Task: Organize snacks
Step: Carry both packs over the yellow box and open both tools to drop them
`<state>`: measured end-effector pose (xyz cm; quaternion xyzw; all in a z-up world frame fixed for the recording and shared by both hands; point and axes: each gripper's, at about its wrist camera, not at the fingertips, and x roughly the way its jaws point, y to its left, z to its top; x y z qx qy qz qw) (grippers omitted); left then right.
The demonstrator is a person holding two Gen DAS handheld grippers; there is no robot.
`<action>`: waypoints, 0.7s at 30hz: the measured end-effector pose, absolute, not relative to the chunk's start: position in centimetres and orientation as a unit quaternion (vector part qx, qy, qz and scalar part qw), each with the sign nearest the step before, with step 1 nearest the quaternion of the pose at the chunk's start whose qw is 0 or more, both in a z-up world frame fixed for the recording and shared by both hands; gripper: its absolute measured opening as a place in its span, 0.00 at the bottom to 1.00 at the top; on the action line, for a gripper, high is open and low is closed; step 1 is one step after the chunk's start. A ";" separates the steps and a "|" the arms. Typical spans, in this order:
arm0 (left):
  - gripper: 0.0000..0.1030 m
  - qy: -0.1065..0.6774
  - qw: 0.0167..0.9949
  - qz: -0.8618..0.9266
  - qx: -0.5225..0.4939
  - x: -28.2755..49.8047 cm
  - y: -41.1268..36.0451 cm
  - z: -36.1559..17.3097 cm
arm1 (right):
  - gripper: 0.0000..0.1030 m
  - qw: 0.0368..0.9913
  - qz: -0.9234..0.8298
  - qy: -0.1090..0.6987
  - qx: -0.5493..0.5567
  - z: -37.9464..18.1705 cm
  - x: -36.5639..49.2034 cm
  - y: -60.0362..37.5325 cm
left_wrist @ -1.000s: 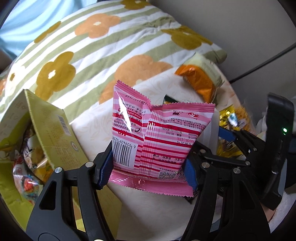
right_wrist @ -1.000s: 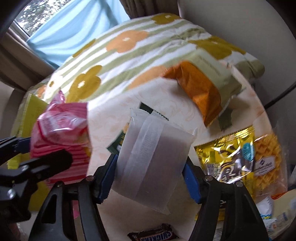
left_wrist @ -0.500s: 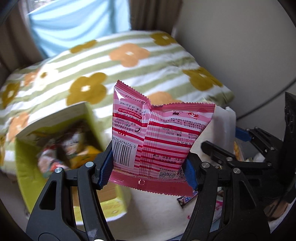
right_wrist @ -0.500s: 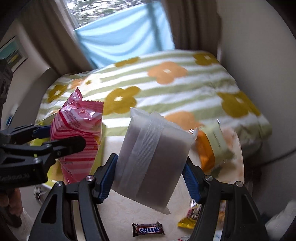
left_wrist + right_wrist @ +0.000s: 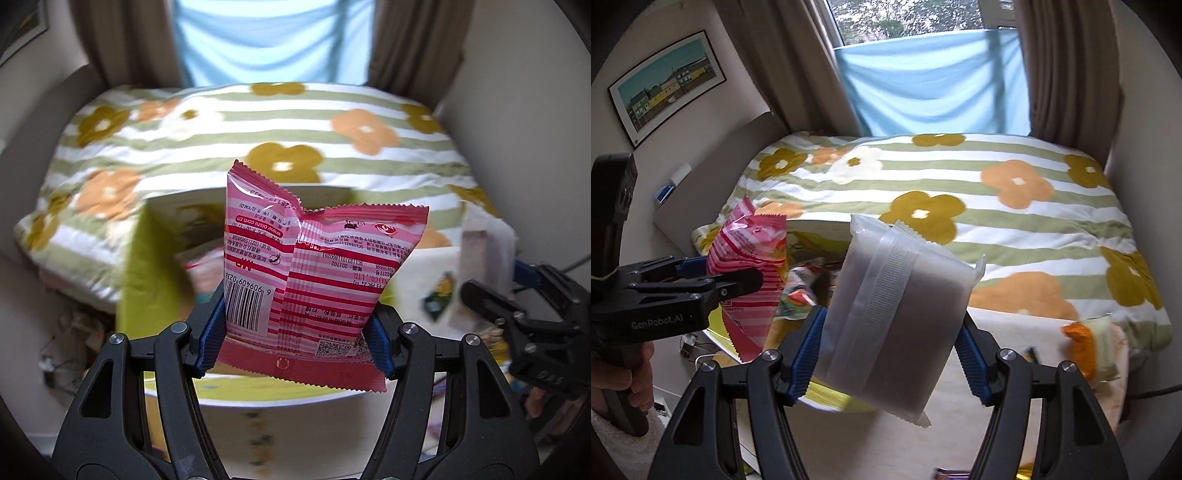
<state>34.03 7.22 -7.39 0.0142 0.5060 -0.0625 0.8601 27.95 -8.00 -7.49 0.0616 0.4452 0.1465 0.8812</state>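
My left gripper [image 5: 295,336] is shut on a pink striped snack bag [image 5: 314,277] and holds it above the open yellow-green box [image 5: 147,258], which has several snacks inside. My right gripper [image 5: 890,354] is shut on a frosted grey packet [image 5: 897,325] with a white seam, held up beside the box [image 5: 827,398]. In the right wrist view the left gripper [image 5: 738,277] and its pink bag [image 5: 750,266] are at the left. In the left wrist view the right gripper [image 5: 491,280] and its packet [image 5: 484,258] are at the right.
A flowered striped duvet [image 5: 997,206] covers the bed behind. An orange and pale green snack bag [image 5: 1089,347] lies on the cream table [image 5: 849,443] at the right. A green-and-black packet [image 5: 439,295] lies on the table. Curtains and a window are at the back.
Both grippers have lifted and swung left with their packets. The box now sits right under the pink bag, and the table snacks have slipped to the edge of view.
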 end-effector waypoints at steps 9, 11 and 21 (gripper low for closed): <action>0.60 0.535 0.844 -0.039 0.009 33.9 16.3 -13.4 | 0.61 0.868 0.135 0.473 0.066 -11.6 29.4 0.1; 0.60 0.535 0.844 -0.051 0.000 34.0 17.5 -14.9 | 0.61 0.867 0.124 0.479 0.061 -12.6 29.5 1.3; 0.96 0.534 0.842 -0.078 0.022 34.5 17.1 -18.4 | 0.61 0.859 0.072 0.503 0.063 -15.0 29.1 2.9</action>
